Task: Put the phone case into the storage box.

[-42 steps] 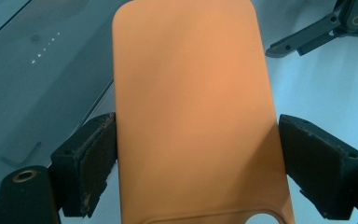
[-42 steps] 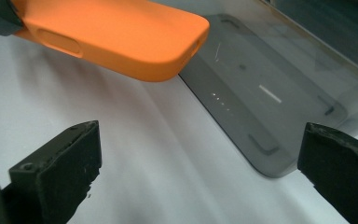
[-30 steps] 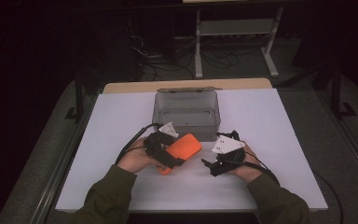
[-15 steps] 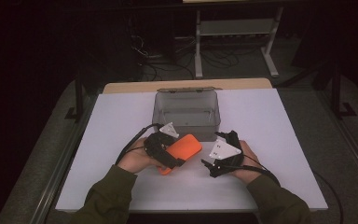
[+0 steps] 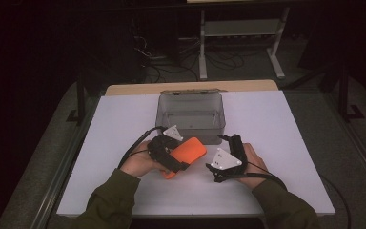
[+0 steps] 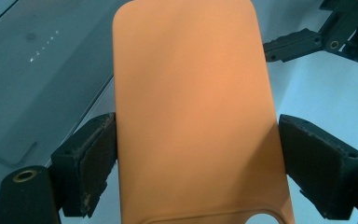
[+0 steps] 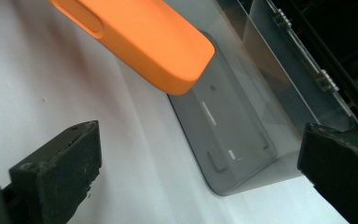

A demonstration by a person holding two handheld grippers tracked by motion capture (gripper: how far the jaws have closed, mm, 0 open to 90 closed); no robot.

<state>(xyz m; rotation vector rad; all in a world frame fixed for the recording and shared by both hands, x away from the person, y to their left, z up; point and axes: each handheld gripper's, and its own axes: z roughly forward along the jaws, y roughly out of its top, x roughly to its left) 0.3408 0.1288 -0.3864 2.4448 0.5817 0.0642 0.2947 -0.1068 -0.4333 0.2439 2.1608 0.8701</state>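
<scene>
White tabletop [image 5: 100, 157] fills the working area, with a dark floor and a metal stand beyond its far edge. On the table a clear plastic box [image 5: 190, 114] sits with its lid open toward the far side. The left gripper [image 5: 171, 155] holds an orange phone case [image 5: 186, 155]: in the left gripper view the case [image 6: 196, 112] lies flat between the two black jaws, which stand wide and press on its long edges, and it runs forward well past the jaw tips with its camera cut-out at the near end. The clear box [image 6: 42, 70] lies beyond the jaw on that view's left side. The right gripper [image 5: 228, 155] rests just beside the case, its jaws spread wide with nothing between them. In the right gripper view the case's rounded end [image 7: 163, 51] hangs above and ahead of the left-hand jaw, apart from both pads, and the box [image 7: 256, 112] stands between the jaws farther off.
</scene>
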